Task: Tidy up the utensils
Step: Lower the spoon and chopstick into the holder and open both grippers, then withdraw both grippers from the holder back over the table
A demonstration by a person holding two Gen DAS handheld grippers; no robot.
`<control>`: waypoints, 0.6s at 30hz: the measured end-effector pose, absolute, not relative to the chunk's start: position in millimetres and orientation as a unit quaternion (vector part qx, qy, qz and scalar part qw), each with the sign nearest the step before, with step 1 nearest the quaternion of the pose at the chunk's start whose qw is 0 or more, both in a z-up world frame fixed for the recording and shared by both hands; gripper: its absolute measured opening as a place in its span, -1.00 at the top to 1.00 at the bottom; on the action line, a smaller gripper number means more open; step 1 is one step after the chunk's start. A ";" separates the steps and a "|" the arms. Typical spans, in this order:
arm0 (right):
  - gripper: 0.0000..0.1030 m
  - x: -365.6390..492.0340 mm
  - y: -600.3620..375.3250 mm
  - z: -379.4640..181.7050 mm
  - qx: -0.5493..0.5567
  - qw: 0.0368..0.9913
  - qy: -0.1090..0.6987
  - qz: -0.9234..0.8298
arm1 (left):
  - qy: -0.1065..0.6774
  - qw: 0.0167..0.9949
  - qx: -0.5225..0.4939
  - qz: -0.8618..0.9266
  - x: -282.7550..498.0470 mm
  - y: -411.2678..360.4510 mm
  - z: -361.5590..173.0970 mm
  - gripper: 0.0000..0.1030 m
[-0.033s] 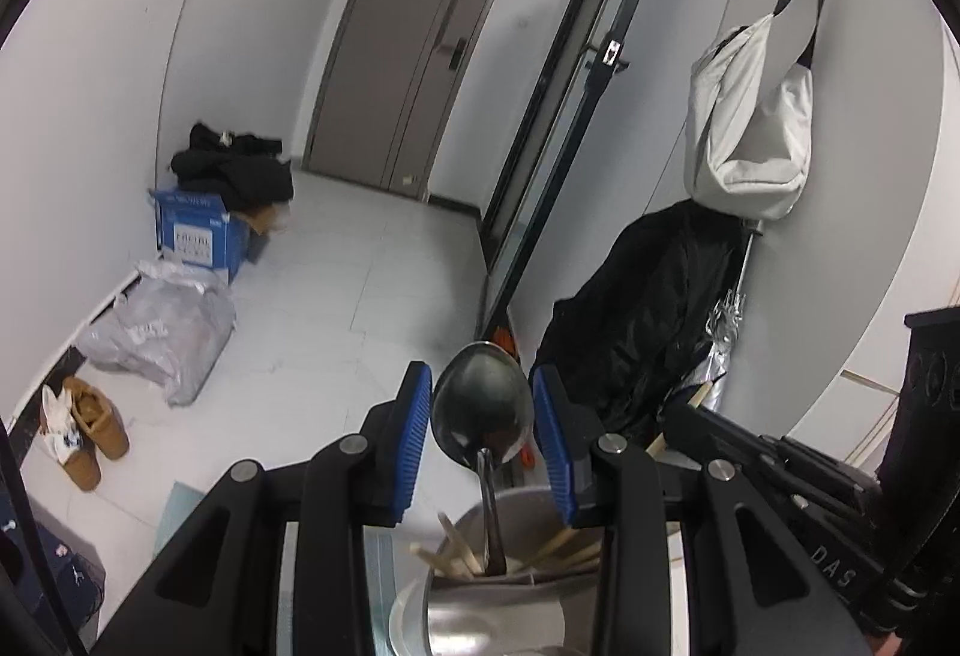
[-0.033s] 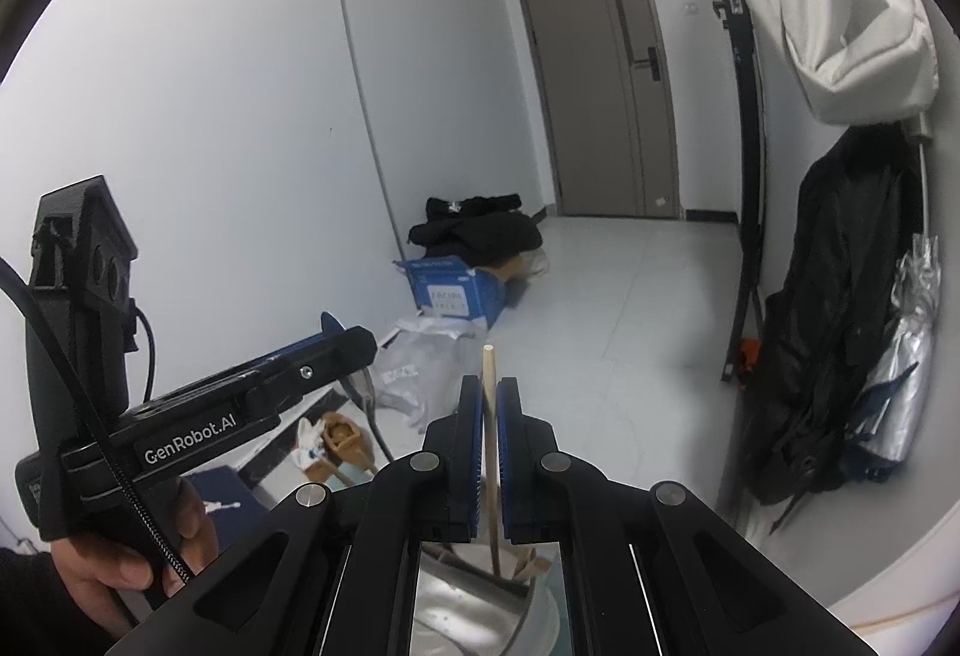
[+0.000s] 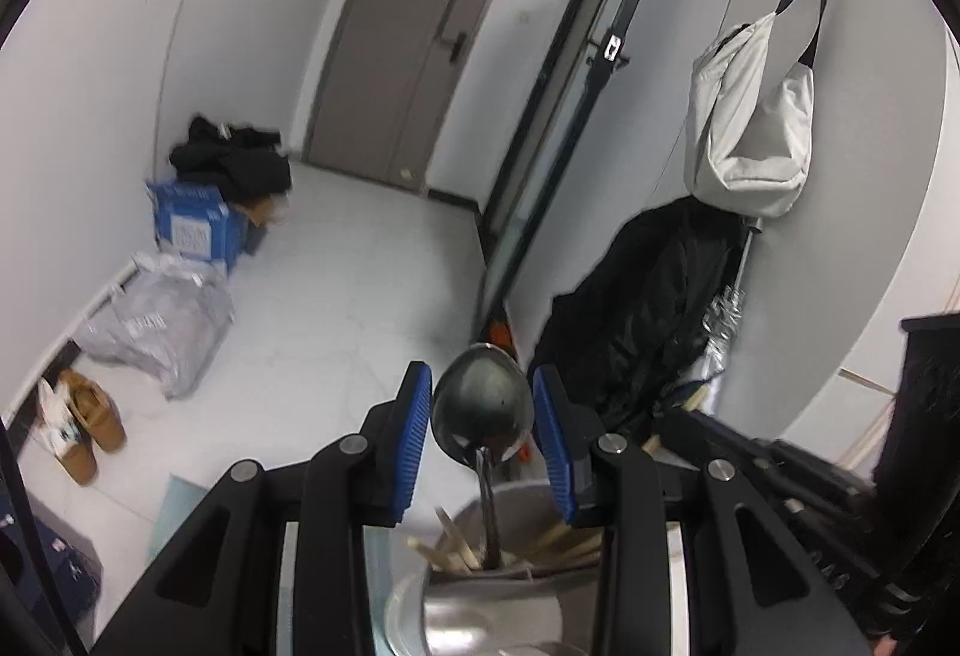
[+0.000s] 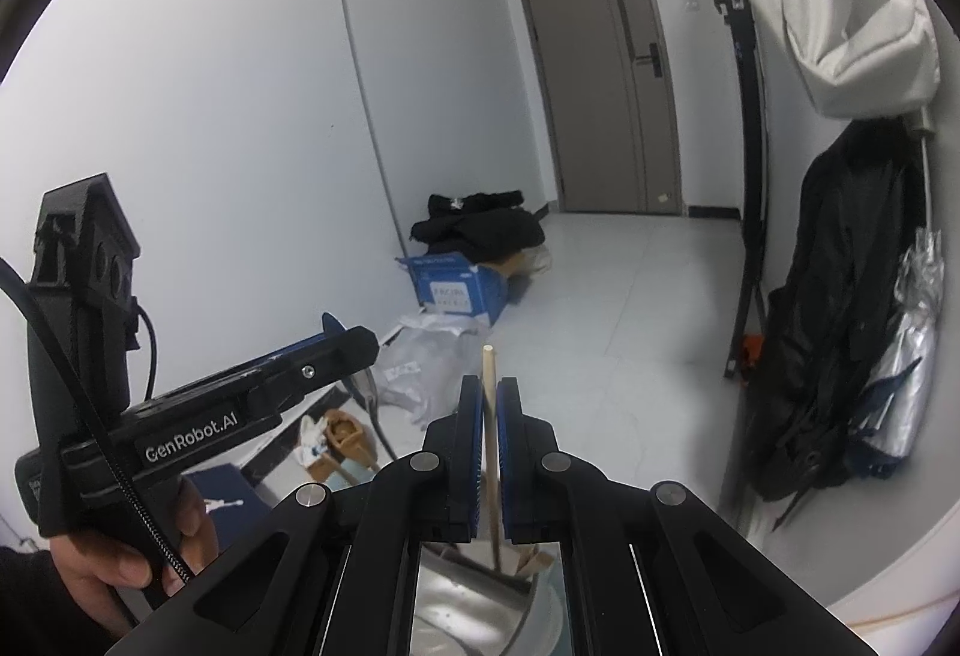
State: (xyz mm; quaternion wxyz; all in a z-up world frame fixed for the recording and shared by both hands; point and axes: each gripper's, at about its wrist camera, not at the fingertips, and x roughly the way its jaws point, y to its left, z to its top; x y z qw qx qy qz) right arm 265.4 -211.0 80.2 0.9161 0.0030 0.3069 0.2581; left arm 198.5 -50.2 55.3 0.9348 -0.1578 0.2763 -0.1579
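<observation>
holding a gripper in each hand, you are working over a round metal pot (image 3: 480, 602) at the bottom of both views; this pot is the landmark for everything below.

your left gripper (image 3: 482, 437) is sitting just above the pot's rim. a metal spoon (image 3: 482, 407) is standing upright in the pot, its handle running down inside and its bowl rising between the two blue pads (image 3: 414, 440). the bowl is filling most of the gap, and its edges are looking flush with the pads, so the left fingers are appearing to grasp it, though the contact is hard to confirm.

your right gripper (image 4: 489, 452) is also hovering over the pot, its fingers clenched on a single wooden chopstick (image 4: 490, 386). the chopstick is standing upright, its top poking above the pads and its lower end reaching down into the pot.

more wooden chopsticks (image 3: 450, 551) are leaning inside the pot around the spoon handle.

in the right wrist view, your left hand (image 4: 114, 554) is showing to the left of the pot, gripping the black handle of the left gripper.

beyond the pot, a pale tiled floor (image 3: 336, 308) is stretching toward a grey door (image 3: 420, 38). a blue box (image 3: 195, 230) is sitting far beyond the pot on the left, and a black coat (image 3: 648, 320) is hanging to the right of it.
</observation>
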 end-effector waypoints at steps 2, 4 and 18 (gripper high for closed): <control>0.87 265.8 -212.2 74.5 0.007 0.914 0.319 0.252 | 0.292 0.927 -0.166 -0.165 199.0 -48.1 54.7 0.41; 0.87 266.6 -213.9 68.2 0.017 0.907 0.335 0.255 | 0.301 0.924 -0.161 -0.174 196.6 -49.3 58.5 0.37; 0.11 221.0 -225.0 87.6 0.030 0.907 0.333 0.256 | 0.285 0.939 -0.163 -0.104 146.2 -20.0 91.2 -0.52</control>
